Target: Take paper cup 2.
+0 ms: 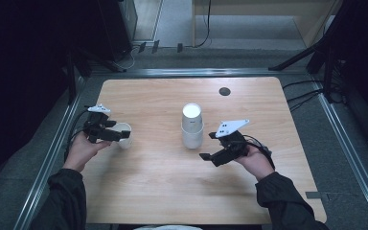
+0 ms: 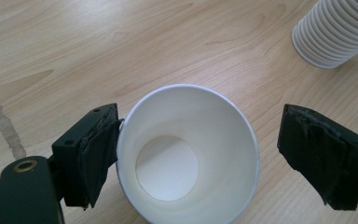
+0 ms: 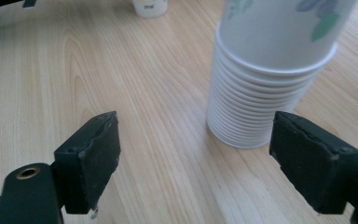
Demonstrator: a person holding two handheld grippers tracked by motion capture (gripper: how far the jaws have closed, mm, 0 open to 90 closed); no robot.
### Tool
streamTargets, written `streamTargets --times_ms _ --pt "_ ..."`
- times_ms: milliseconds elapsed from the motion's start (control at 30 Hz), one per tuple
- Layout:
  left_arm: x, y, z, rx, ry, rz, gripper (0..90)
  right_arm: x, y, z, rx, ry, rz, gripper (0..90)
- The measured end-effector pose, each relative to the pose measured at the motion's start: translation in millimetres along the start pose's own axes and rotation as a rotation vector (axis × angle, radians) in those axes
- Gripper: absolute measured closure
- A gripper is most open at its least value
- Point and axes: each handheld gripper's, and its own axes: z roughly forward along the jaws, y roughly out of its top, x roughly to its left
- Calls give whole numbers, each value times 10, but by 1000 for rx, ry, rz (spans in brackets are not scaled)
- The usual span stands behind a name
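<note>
Two tongs spread wide over my wooden table (image 1: pixel 163 191).
My left tongs (image 2: pixel 196 154) straddle a single paper cup (image 2: pixel 189 154) at the left, one pad touching it; my right tongs (image 3: pixel 205 158) gape near the central cup stack (image 3: pixel 261 98).

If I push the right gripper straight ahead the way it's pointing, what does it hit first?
Probably the stack of cups: it stands just ahead of the open right gripper, nearer its right jaw. Depth is unclear, so that jaw may clip the stack's base.
</note>
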Motion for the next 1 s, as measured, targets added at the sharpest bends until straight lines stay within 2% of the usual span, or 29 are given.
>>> streamTargets --times_ms 133,267,400,567,633,667,733,800,933,1000 --pt "-26 13 -120 -39 -16 -22 134 -78 31 -21 22 -31 63 137" --pt "-82 18 -228 -58 -16 -9 136 -123 86 -56 -2 -7 106 137" --pt "-166 16 -313 -71 -7 1 138 -149 145 -67 -10 6 99 137" --pt "-323 24 -389 -85 -28 27 148 -200 220 -58 -17 -2 113 136" --pt "-400 30 -398 -80 -39 38 152 -230 260 -62 -37 -14 111 138" --pt "-437 34 -395 -76 -47 40 152 -247 280 -66 -47 -8 113 139" --pt "-512 39 -385 -67 -61 45 152 -264 320 -65 -56 -32 109 141" --pt "-582 46 -370 -71 -82 46 152 -288 363 -57 -60 -22 122 141" --pt "-721 59 -306 -61 -92 69 152 -320 466 -32 -50 -31 116 141" --pt "-776 63 -262 -54 -95 83 152 -323 511 -33 -58 -17 101 142"
